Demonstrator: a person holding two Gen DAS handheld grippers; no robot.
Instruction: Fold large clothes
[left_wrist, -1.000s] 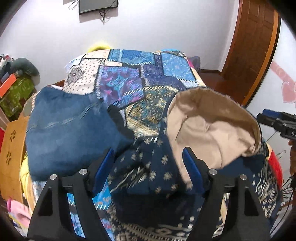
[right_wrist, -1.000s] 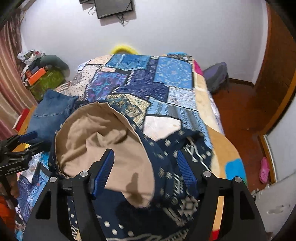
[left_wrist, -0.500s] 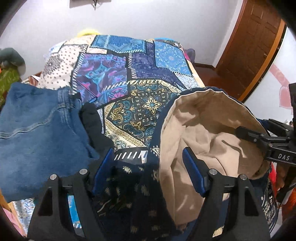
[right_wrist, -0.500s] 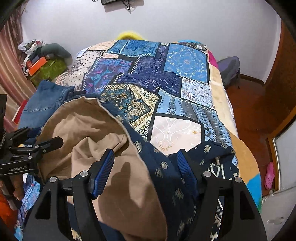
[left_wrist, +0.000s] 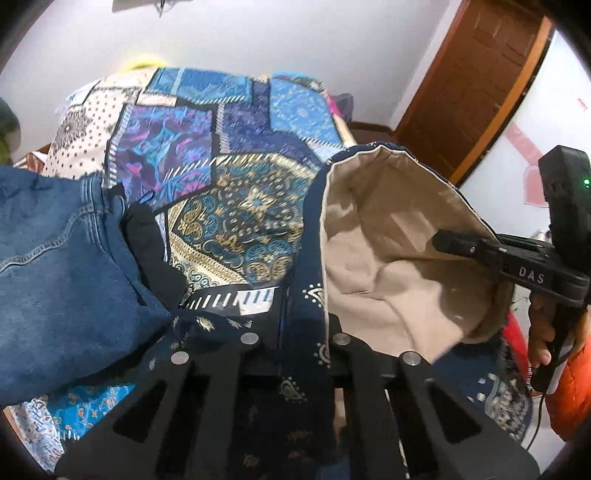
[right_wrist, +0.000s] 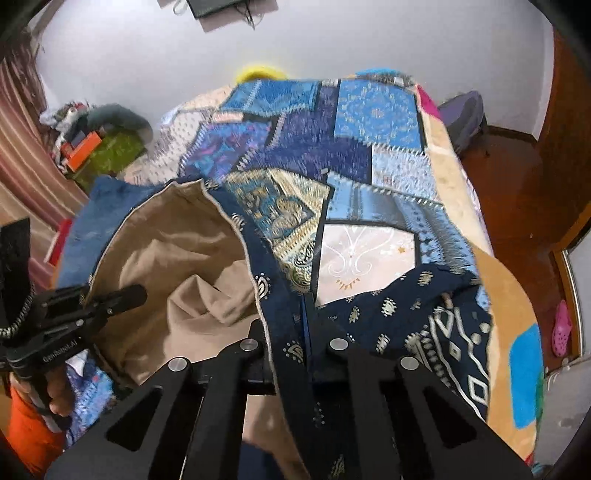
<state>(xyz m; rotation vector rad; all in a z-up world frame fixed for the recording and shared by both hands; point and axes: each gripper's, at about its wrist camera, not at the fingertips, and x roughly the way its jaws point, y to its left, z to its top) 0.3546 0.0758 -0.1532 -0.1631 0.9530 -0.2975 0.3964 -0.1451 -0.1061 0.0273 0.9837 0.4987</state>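
Observation:
A navy garment (left_wrist: 310, 258) with gold paisley print and a beige lining (left_wrist: 388, 240) lies bunched on the patchwork bedspread (left_wrist: 229, 147). My left gripper (left_wrist: 291, 306) has its jaws closing on the navy hem, with the cloth pinched between the pads. In the right wrist view my right gripper (right_wrist: 306, 306) is likewise closing on the navy garment (right_wrist: 406, 314), at the edge beside the beige lining (right_wrist: 177, 251). Each gripper shows in the other's view: the right gripper (left_wrist: 439, 236) over the lining, the left gripper (right_wrist: 140, 291) at the lining's left side.
Folded blue jeans (left_wrist: 55, 258) and a black cloth (left_wrist: 151, 251) lie left of the garment. A wooden door (left_wrist: 480, 74) stands at the right. Clutter (right_wrist: 103, 147) is piled by the wall, a backpack (right_wrist: 461, 114) sits on the floor, and a hand (left_wrist: 539, 332) holds the right gripper.
Both grippers' jaws went from wide apart to closed on the navy fabric. Both moved forward and down toward the garment, which now fills more of each view.

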